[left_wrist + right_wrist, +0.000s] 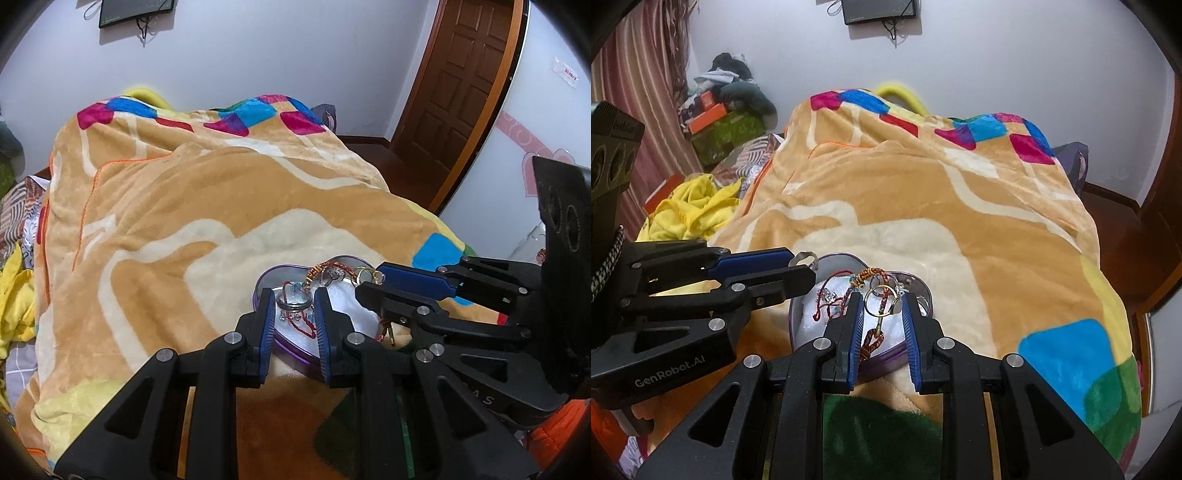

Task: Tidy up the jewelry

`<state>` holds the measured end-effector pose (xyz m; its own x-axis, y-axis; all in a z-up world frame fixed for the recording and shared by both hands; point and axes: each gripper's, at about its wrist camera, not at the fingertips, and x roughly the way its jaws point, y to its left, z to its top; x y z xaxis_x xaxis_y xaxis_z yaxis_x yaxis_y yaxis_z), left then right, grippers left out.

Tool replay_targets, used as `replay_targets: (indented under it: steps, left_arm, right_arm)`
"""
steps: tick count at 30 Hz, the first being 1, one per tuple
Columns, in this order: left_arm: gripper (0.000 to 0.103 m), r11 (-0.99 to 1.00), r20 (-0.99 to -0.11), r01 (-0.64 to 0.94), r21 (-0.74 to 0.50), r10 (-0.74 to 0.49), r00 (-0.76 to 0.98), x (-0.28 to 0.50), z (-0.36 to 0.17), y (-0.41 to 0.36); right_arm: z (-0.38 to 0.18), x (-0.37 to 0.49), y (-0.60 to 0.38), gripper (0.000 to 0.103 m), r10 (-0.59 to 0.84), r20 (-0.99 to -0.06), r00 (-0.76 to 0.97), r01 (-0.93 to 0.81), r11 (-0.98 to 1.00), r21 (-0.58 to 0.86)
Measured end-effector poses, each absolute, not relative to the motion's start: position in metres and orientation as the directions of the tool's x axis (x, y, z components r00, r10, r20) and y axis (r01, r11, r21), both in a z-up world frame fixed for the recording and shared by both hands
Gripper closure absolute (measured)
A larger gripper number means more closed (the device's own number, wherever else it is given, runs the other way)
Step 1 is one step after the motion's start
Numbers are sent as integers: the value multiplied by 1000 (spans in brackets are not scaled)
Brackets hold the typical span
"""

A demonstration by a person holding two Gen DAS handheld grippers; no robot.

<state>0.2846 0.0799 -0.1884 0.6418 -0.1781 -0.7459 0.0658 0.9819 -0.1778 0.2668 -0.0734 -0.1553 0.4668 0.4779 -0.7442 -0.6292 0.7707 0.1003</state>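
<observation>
A tan and cream fleece blanket [207, 206] with bright blue, magenta and red squares is covering the bed and filling most of both views, while a pile of yellow cloth [690, 212] is lying beside it on the left in the right wrist view. A dark wooden door [461, 85] is standing at the far right of the left wrist view. Near the lower middle of the blanket, a purple heart-shaped tin [295, 352] lined with white padding is sitting open, holding a tangle of red and brown braided cord bracelets [873, 275] and small clear beads. The left hand-held gripper [294, 299] is hanging over the tin with its blue-padded fingers set narrow, pinching a silver ring [291, 303] between them. The right hand-held gripper [881, 304] is reaching over the same tin from the other side, its fingers equally narrow and clamping a gold ring [880, 302] from which a braided cord is dangling down toward the padding. The two tools are sitting close together above the tin.
</observation>
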Motion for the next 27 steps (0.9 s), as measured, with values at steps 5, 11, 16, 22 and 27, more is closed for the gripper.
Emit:
replay_targets:
  steps: [5,11,16,22,27]
  left_arm:
    - [83,980,-746,68,-184,-185,640,285,-187,82]
    - [83,982,-729,58,-182,-174,662,277,-175,84]
    - [83,985,-700,38,-166,-145,699,262,-151,86]
    - [82,989,-633,31,-144,-116,766,232,-110,81]
    - [81,992,-545,30,-125,-93,833,197,-67,70]
  right_arm:
    - [-158,271,-73,84,487,-762,427,-633,763,133]
    - [-155,265,-72,83,478,-772,420,-642,758,120]
    - [-137,257,-79,83,492,-745,451,-632,765,123]
    - [-96,238,-98,83,524,-666,531,-606,784,133]
    - [-50,206,-117,83,557,-557,616,-595,792,134]
